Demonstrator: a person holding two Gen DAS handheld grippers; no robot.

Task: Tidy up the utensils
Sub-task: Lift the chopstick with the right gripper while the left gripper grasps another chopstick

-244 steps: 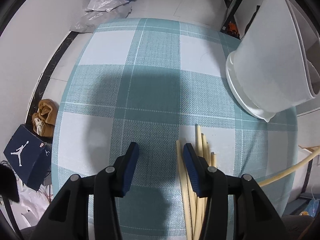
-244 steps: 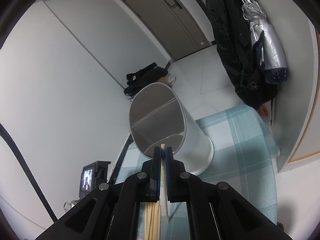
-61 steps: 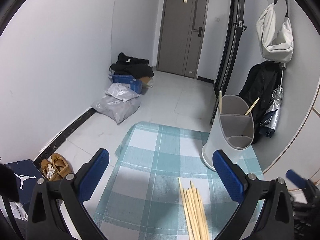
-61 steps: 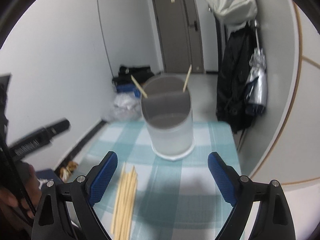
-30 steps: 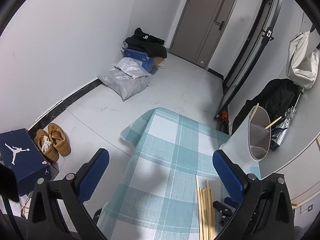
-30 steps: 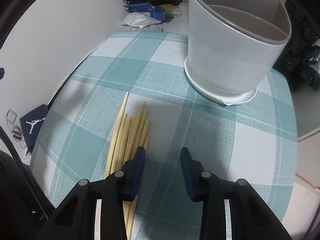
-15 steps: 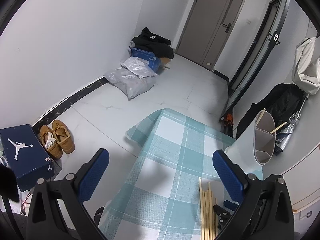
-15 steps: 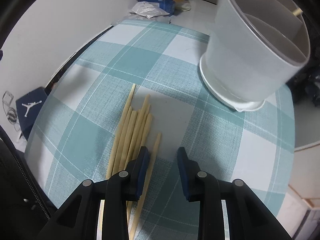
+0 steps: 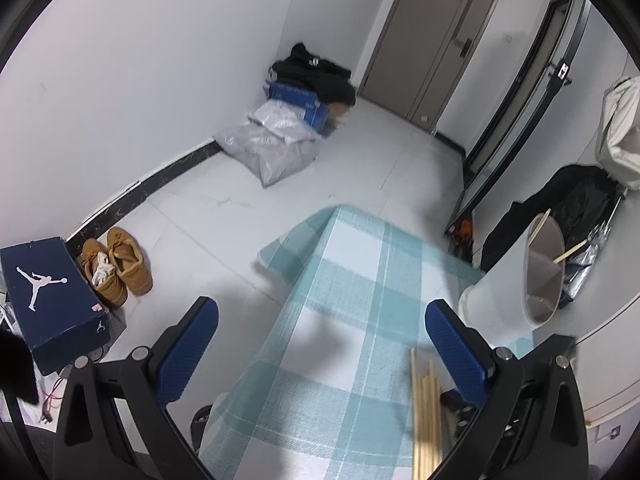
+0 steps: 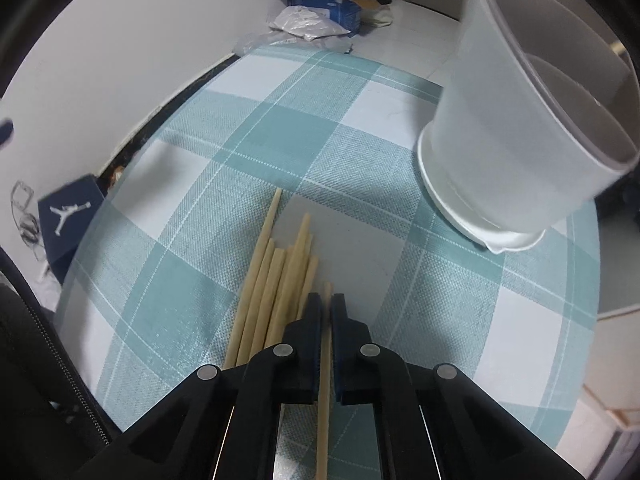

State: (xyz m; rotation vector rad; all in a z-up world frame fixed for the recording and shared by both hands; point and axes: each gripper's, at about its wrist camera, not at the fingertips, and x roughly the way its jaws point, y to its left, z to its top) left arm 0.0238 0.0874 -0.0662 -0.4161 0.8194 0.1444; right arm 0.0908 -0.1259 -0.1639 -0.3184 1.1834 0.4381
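Pinching down on a single chopstick point(image 10: 325, 364), the right gripper point(image 10: 326, 312) is being held almost straight over the checked tablecloth point(image 10: 256, 128), its jaws drawn nearly together with only that thin stick between the pads. The stick is being gripped a little behind its far tip, which pokes out just past the fingertips, while its long rear part is running back under the gripper body. The other chopsticks point(image 10: 276, 276) are lying in a loose fan just to the left of the held one, touching one another, and the white divided utensil holder point(image 10: 516, 120) is standing well apart at the upper right of the cloth. The left gripper point(image 9: 320, 344) is being kept wide open and empty above the near edge of the table, with two sticks already seen leaning in the holder point(image 9: 540, 268) in its view. Trouble is likely to come from the grip itself: because the stick is being held so near one end, it could swing or slip as it is raised. A neighbouring stick could also be dragged along if it is being caught by the left pad. The holder's rim could be struck if the stick is being carried in low.
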